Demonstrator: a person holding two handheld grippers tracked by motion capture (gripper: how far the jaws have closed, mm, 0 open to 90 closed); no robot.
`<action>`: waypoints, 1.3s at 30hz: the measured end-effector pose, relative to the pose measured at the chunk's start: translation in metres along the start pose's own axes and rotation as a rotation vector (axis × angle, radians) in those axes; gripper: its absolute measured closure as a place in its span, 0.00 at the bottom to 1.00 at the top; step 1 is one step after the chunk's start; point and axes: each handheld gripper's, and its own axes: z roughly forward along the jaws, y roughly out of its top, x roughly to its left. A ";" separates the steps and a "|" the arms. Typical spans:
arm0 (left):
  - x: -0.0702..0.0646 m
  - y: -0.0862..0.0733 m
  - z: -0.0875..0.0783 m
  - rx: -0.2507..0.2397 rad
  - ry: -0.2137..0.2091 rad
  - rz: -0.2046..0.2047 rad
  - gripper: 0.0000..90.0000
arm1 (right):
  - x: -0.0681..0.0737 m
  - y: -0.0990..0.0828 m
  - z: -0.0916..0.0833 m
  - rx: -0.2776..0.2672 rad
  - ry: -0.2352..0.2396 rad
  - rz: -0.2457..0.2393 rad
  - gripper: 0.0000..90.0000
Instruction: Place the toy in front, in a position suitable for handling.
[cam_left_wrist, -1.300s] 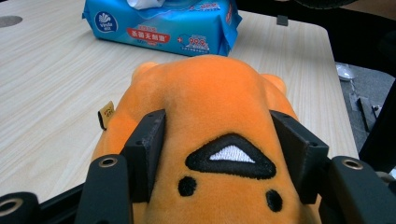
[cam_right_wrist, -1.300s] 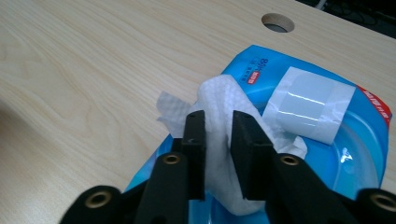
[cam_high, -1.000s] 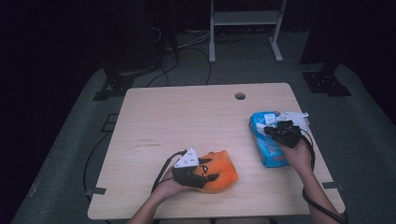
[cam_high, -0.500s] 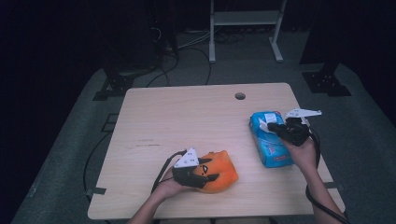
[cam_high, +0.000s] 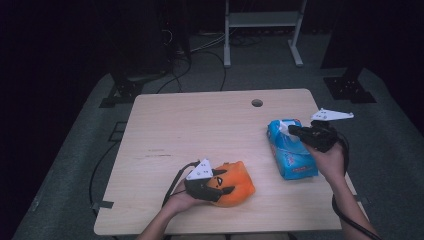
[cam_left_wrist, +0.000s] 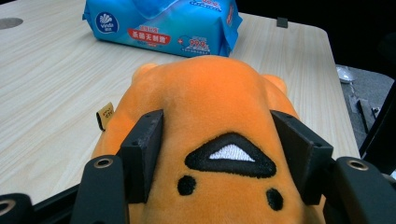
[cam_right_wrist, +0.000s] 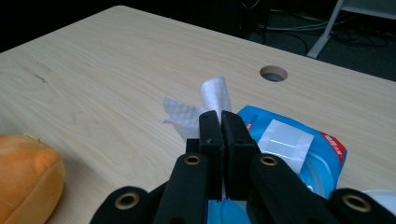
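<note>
An orange plush toy (cam_high: 237, 189) lies near the table's front edge, and my left gripper (cam_high: 219, 186) is shut on it. In the left gripper view both pads squeeze the sides of the plush toy (cam_left_wrist: 210, 102). A blue pack of wipes (cam_high: 294, 155) lies on the right side of the table. Above the pack's far end my right gripper (cam_high: 291, 131) is shut on a white wipe (cam_right_wrist: 211, 95) that sticks up past its jaws. Below them is the pack's (cam_right_wrist: 303, 149) white flap.
The light wooden table (cam_high: 200, 125) has a round cable hole (cam_high: 257, 103) near its far edge. Behind the table stand a white metal frame (cam_high: 260, 20) and dark stands, with cables on the floor. The pack of wipes (cam_left_wrist: 163, 25) lies beyond the toy in the left gripper view.
My right gripper has risen a little above the pack, lifting the white wipe with it. The left gripper and the plush toy have not moved.
</note>
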 end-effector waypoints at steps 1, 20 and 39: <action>0.000 0.000 0.000 -0.001 0.000 -0.001 0.42 | 0.001 0.001 -0.001 -0.011 0.007 -0.002 0.97; -0.001 0.000 0.000 0.002 0.002 0.000 0.41 | 0.079 0.032 -0.028 -0.063 0.198 -0.149 0.97; 0.000 -0.001 0.001 -0.006 0.001 -0.002 0.41 | 0.156 0.027 -0.026 -0.047 0.475 -0.214 0.97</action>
